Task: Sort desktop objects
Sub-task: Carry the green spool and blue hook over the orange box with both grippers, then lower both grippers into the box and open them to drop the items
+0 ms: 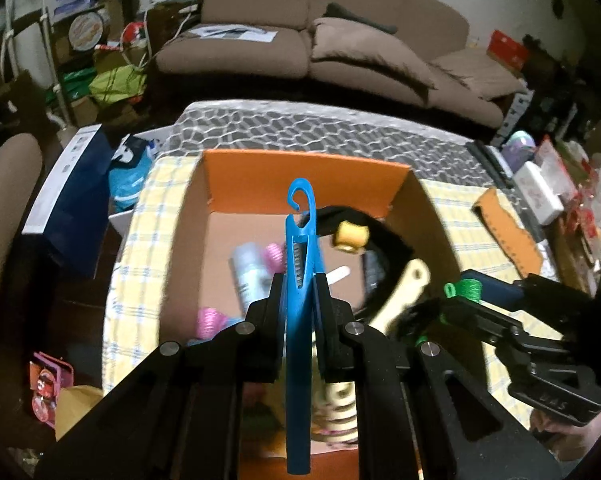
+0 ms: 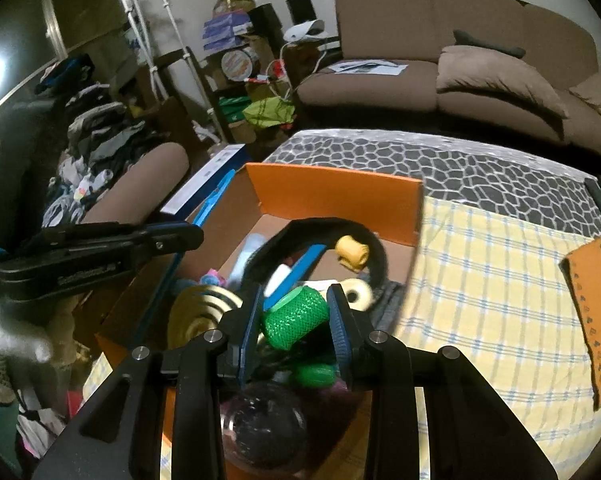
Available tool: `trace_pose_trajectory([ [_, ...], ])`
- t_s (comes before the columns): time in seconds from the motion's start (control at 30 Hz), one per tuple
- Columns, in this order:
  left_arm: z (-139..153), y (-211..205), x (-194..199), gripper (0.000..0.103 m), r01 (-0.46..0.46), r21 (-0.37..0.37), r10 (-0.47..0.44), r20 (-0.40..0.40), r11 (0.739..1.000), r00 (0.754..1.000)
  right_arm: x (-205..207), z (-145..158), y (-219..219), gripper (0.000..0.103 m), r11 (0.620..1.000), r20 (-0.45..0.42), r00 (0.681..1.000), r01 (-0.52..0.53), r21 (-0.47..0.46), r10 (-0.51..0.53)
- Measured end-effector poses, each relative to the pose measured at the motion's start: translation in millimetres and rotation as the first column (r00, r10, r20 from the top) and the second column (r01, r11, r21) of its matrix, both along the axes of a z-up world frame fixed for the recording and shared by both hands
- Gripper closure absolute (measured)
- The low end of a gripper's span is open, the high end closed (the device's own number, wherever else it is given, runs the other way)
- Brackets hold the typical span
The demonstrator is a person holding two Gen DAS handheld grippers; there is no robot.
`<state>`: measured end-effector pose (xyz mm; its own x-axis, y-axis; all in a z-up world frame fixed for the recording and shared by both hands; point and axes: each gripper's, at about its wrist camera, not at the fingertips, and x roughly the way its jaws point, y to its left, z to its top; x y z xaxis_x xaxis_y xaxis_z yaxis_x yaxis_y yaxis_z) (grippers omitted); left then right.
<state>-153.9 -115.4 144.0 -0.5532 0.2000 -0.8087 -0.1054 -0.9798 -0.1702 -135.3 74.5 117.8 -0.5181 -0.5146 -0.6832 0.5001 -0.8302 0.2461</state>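
Note:
A cardboard box [image 1: 300,164] with orange flaps sits on a yellow checked cloth, holding several small items. In the left wrist view my left gripper [image 1: 299,280] is shut on a long blue plastic clip [image 1: 300,260] with a hook at its far end, held upright over the box. The right gripper [image 1: 456,300] shows at the right there, with a green roller [image 1: 470,286] in it. In the right wrist view my right gripper [image 2: 294,304] is shut on that green mesh hair roller [image 2: 294,316] above the box [image 2: 332,192]. The left gripper [image 2: 172,236] reaches in from the left with the blue clip [image 2: 212,200].
Inside the box lie pink rollers [image 1: 208,320], a grey can [image 1: 248,268], a black band [image 2: 324,226], a yellow roller [image 2: 352,252] and a cream spool [image 2: 358,292]. An orange cardboard piece [image 2: 592,308] lies on the cloth to the right. A brown sofa [image 1: 340,36] stands behind.

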Motion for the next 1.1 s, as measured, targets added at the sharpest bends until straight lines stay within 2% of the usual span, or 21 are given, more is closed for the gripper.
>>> trace_pose_trajectory([
  [0.3, -24.9, -22.8, 2.0, 0.091, -0.019, -0.042, 0.021, 0.040, 0.999, 0.999, -3.7, -13.3, -31.9, 0.070, 0.999, 0.015, 0.999, -0.032, 0.016, 0.032],
  [0.57, -34.8, -30.2, 2.3, 0.091, -0.028, -0.030, 0.030, 0.052, 0.999, 0.998, -13.2, -25.6, -47.5, 0.069, 1.000, 0.027, 1.000, -0.009, 0.028, 0.008],
  [0.7, -34.1, -28.9, 2.4, 0.091, -0.018, -0.027, 0.019, 0.049, 0.999, 0.999, -17.7, -29.1, -49.1, 0.066, 0.999, 0.024, 0.999, 0.024, 0.035, -0.025],
  [0.83, -31.5, -30.0, 3.5, 0.091, -0.015, -0.024, 0.016, 0.042, 1.000, 0.999, -20.5, -28.5, -45.2, 0.055, 0.999, 0.020, 0.999, 0.047, 0.023, -0.048],
  [0.93, -29.7, -30.4, 4.0, 0.090, -0.015, -0.019, 0.015, 0.038, 1.000, 0.999, -20.7, -24.8, -41.9, 0.054, 0.998, 0.012, 0.998, 0.064, 0.014, -0.064],
  [1.03, -27.0, -29.4, 4.6, 0.079, -0.016, -0.014, 0.017, 0.032, 1.000, 0.999, -20.5, -20.7, -36.5, 0.050, 0.997, 0.005, 0.997, 0.073, 0.010, -0.073],
  [1.1, -24.1, -27.6, 4.8, 0.062, -0.018, -0.007, 0.019, 0.025, 1.000, 1.000, -20.6, -16.5, -29.1, 0.046, 0.996, -0.003, 0.996, 0.084, 0.003, -0.084],
])
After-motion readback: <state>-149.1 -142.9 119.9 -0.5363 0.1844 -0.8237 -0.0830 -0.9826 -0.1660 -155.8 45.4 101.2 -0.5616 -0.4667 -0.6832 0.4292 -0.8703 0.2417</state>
